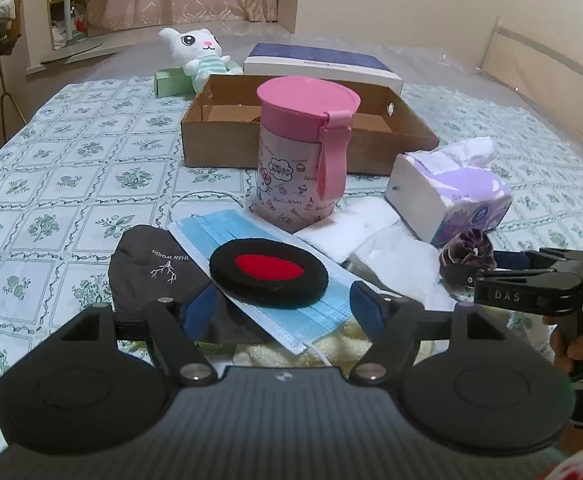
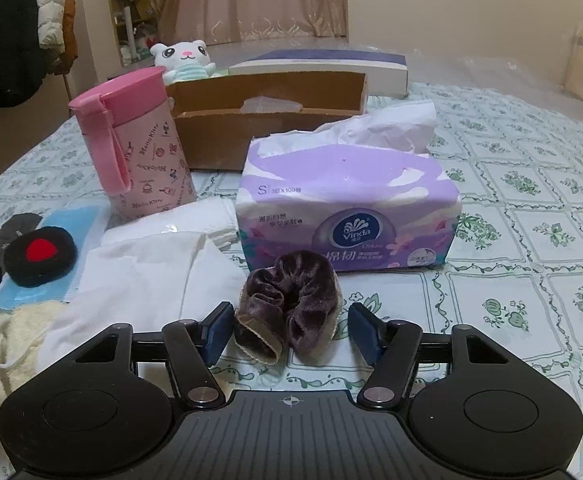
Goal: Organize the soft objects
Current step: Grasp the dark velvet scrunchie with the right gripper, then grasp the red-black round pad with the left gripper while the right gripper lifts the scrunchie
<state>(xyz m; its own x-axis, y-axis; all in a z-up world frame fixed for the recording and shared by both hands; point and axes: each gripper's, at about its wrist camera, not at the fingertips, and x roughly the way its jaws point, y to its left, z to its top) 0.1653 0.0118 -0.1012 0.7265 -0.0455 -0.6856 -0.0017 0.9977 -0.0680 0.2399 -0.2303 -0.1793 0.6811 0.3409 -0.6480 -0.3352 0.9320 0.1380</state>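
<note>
Sorting looks barely begun: cardboard box (image 1: 291,120), upper middle of the frame, holds almost nothing. Right gripper (image 2: 285,330) straddles the purple scrunchie (image 2: 289,304), fingers apart, not pinching. Left gripper (image 1: 281,312) hangs open over black pad (image 1: 269,270) and mask (image 1: 251,276).

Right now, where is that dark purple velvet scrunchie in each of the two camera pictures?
Left wrist view: the scrunchie sits at the right edge, just past the tissue pack.
Right wrist view: the scrunchie lies low in the centre, between the open fingers of the right hand-held gripper.
Shared landmark: the pink cup.
</note>
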